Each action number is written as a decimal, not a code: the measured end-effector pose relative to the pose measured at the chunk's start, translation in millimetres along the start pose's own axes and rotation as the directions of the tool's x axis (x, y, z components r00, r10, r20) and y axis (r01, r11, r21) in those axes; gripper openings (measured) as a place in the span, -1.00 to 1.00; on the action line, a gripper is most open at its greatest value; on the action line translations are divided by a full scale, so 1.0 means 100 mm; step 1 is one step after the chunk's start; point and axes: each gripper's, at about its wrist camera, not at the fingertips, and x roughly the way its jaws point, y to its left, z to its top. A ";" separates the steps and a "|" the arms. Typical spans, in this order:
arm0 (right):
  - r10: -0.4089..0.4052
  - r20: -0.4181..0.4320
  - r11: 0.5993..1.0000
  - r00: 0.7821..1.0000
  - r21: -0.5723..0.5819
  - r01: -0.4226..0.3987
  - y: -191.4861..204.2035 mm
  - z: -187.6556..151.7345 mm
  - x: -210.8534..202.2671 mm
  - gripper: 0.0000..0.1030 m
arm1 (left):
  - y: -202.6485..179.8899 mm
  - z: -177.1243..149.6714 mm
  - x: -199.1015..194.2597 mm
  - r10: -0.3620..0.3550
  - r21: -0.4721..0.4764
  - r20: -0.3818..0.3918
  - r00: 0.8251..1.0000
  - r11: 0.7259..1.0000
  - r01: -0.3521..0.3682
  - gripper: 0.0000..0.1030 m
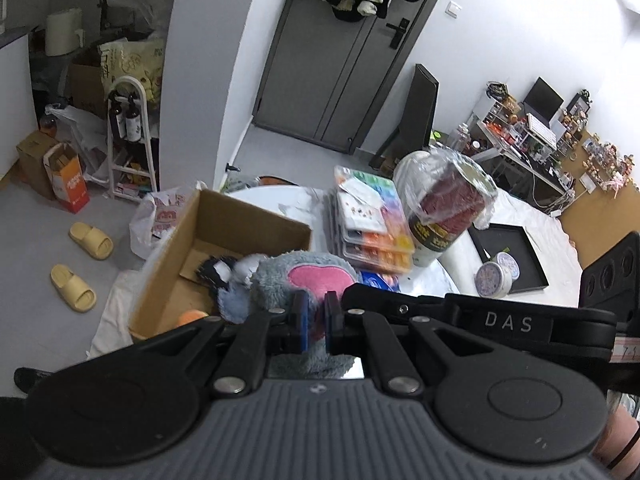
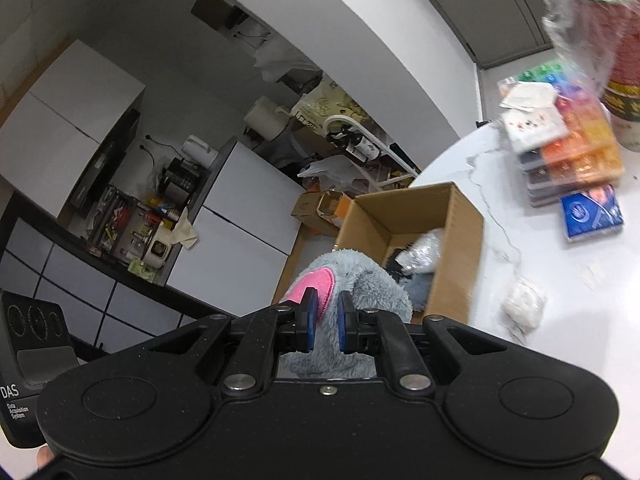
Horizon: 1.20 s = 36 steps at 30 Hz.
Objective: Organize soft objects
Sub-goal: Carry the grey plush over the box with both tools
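Note:
A grey plush toy (image 1: 276, 280) with pink ear patches hangs lifted between both grippers, over the near edge of an open cardboard box (image 1: 240, 220). My left gripper (image 1: 316, 322) is shut on its fur just below a pink patch. My right gripper (image 2: 325, 324) is shut on another pink-lined part of the same grey plush toy (image 2: 376, 284). The cardboard box (image 2: 460, 232) stands on the white table (image 2: 560, 352). It holds a black-and-white plush (image 1: 218, 270), a blue plush (image 1: 234, 306) and something orange (image 1: 192, 316).
A stack of colourful flat cases (image 1: 372, 224), a plastic-wrapped cup (image 1: 444, 208), a black tray (image 1: 516, 252) and a round tin (image 1: 496, 276) sit on the table beyond the box. A blue packet (image 2: 592, 212) and a white crumpled lump (image 2: 520, 308) lie nearby. Yellow slippers (image 1: 80, 264) lie on the floor.

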 end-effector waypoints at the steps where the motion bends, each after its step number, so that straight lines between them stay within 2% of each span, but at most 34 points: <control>1: -0.001 -0.001 1.000 1.000 -0.006 0.001 0.03 0.01 0.02 -0.79 | 0.03 0.02 0.00 0.000 -0.003 0.003 1.000 1.000 0.000 -0.88; 9: -0.013 -0.019 1.000 1.000 -0.014 0.013 0.14 0.07 0.34 -0.79 | 0.37 0.16 0.14 0.009 -0.028 0.006 1.000 1.000 -0.009 -0.88; 17: -0.046 -0.043 0.999 0.998 0.007 0.046 0.10 0.06 0.67 -0.79 | 0.66 0.22 0.39 0.024 -0.042 -0.025 0.999 0.999 -0.025 -0.88; 28: -0.089 -0.050 0.996 0.995 0.025 0.091 0.05 0.07 0.98 -0.79 | 0.89 0.30 0.71 0.044 -0.060 -0.050 0.998 0.997 -0.047 -0.88; 33: -0.110 -0.056 0.993 0.992 0.039 0.112 -0.02 0.06 1.09 -0.79 | 0.96 0.29 0.86 0.060 -0.065 -0.073 0.995 0.996 -0.065 -0.87; 36: -0.086 -0.053 0.994 0.995 0.057 0.089 -0.04 0.06 1.10 -0.70 | 0.99 0.29 0.93 0.101 -0.070 -0.102 0.990 0.992 -0.109 -0.86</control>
